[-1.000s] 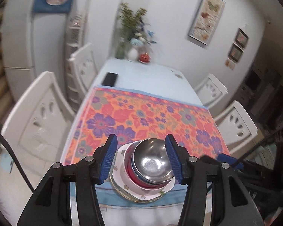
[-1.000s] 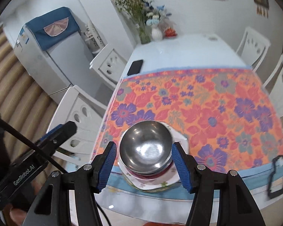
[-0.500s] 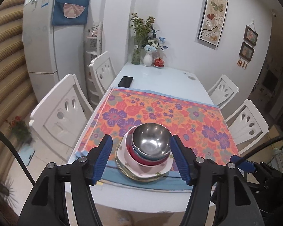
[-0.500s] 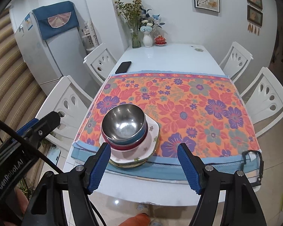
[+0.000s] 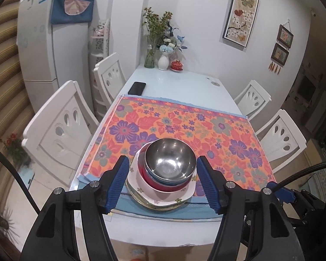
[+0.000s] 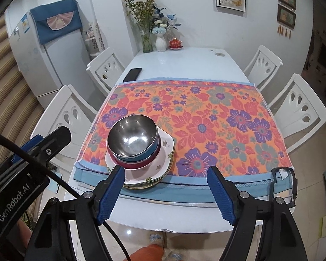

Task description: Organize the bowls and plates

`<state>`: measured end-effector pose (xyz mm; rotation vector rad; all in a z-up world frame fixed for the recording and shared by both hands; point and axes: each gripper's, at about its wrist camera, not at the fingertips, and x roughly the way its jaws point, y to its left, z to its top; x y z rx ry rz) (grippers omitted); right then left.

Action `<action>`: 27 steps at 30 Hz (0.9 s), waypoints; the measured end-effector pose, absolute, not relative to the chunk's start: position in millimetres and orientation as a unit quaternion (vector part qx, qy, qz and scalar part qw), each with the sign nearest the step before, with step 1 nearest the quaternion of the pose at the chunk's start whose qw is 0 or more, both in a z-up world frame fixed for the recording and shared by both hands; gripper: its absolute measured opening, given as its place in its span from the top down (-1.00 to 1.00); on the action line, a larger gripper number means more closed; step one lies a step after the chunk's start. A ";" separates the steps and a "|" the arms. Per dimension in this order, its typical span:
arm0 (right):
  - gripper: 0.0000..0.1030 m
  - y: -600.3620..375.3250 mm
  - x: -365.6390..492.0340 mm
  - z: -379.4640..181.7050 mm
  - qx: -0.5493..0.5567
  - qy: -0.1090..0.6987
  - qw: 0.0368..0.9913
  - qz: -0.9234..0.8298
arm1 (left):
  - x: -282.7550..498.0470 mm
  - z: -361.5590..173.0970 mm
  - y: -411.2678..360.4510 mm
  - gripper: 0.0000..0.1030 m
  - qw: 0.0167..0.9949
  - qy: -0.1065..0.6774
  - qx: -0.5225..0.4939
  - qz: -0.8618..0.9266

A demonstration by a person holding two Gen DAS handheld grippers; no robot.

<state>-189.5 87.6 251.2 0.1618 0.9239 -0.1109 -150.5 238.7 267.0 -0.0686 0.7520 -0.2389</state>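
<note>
A steel bowl [image 5: 170, 162] sits on top of a nested stack: a blue bowl [image 5: 163, 181], a red bowl [image 5: 160, 188], then white floral plates [image 5: 163, 200]. The stack stands on the floral cloth [image 5: 184, 126] near the table's front left edge. It also shows in the right wrist view [image 6: 132, 137], with the plates [image 6: 145, 174] beneath. My left gripper [image 5: 163, 181] is open and empty, held above and in front of the stack. My right gripper [image 6: 165, 192] is open and empty, pulled back over the table's front edge, right of the stack.
A black phone [image 5: 137, 88] lies on the bare white table [image 5: 184, 84] beyond the cloth. Vases with flowers [image 5: 160, 43] and a red cup [image 5: 177, 65] stand at the far end. White chairs [image 5: 58, 134] flank both sides. A fridge [image 5: 45, 43] stands at the left.
Both grippers have drawn back and up from the stack, open all along. The steel bowl stays on the stack. The views have widened to show the whole table.
</note>
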 end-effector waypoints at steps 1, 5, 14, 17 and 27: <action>-0.47 88.7 -186.1 249.4 0.077 0.446 0.890 -0.058 | -146.9 264.1 239.3 -0.21 0.921 0.369 -0.031 -0.118; -0.47 92.8 -170.4 238.2 0.079 0.464 0.880 -0.070 | -131.9 254.1 240.8 -0.21 0.914 0.384 -0.022 -0.126; -0.47 99.9 -145.2 219.2 0.087 0.493 0.861 -0.086 | -103.3 233.7 248.2 -0.27 0.894 0.425 -0.024 -0.141; -0.47 102.0 -138.9 214.3 0.088 0.499 0.857 -0.088 | -96.9 227.4 252.3 -0.29 0.889 0.433 -0.030 -0.144; -0.47 112.2 -120.6 204.6 0.089 0.513 0.849 -0.092 | -77.3 219.0 262.2 -0.29 0.883 0.443 -0.032 -0.150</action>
